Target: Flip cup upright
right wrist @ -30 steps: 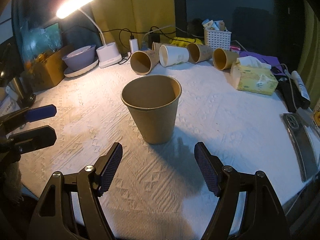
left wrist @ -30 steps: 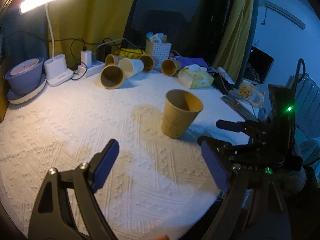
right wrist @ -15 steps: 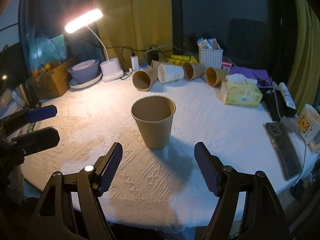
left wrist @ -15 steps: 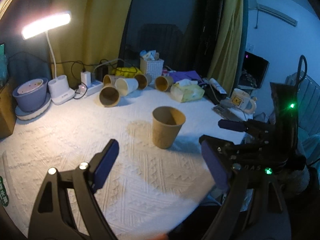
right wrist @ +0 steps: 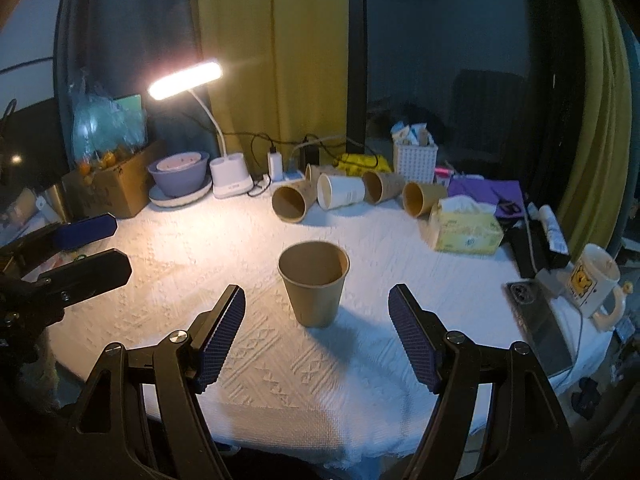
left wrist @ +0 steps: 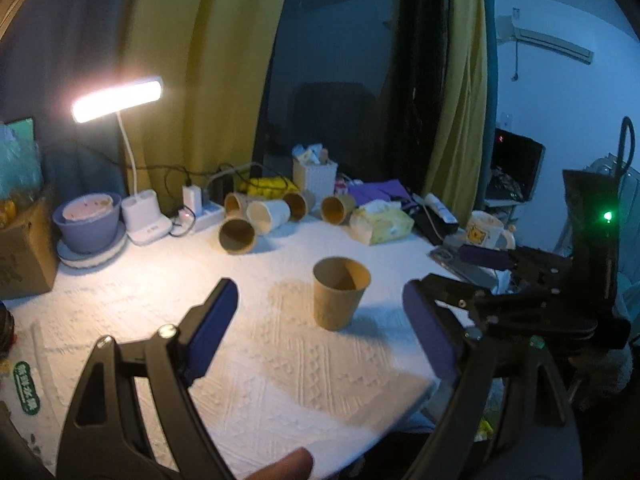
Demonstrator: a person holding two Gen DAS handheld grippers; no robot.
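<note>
A brown paper cup stands upright, mouth up, in the middle of the white tablecloth; it also shows in the right wrist view. My left gripper is open and empty, back from the cup near the table's front edge. My right gripper is open and empty, also back from the cup. The right gripper shows at the right of the left wrist view, and the left gripper at the left of the right wrist view.
Several paper cups lie on their sides at the back. A lit desk lamp, purple bowl, white basket, tissue pack, phone and mug ring the table. The table edge is just below the grippers.
Both grippers have pulled back and up from the upright cup, which now looks smaller and farther. Both stay open and the cup has not moved.
</note>
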